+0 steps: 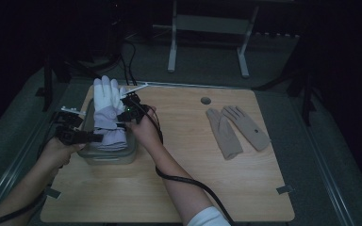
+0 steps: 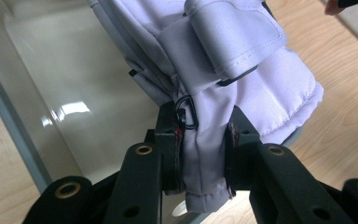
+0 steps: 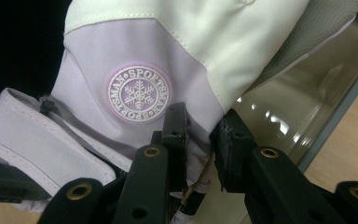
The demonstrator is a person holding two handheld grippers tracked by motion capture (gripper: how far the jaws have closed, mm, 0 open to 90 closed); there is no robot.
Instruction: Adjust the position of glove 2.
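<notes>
We see the left gripper (image 2: 200,140) clamped on the cuff of the ski glove (image 1: 108,110); the fabric sits pinched between its jaws, with a small black clip just beside the left jaw. The right gripper (image 3: 200,135) is clamped on the glove's edge just below the snowflake badge (image 3: 139,94). The glove hangs over the clear bin (image 1: 90,155), which lies beneath both grippers.
</notes>
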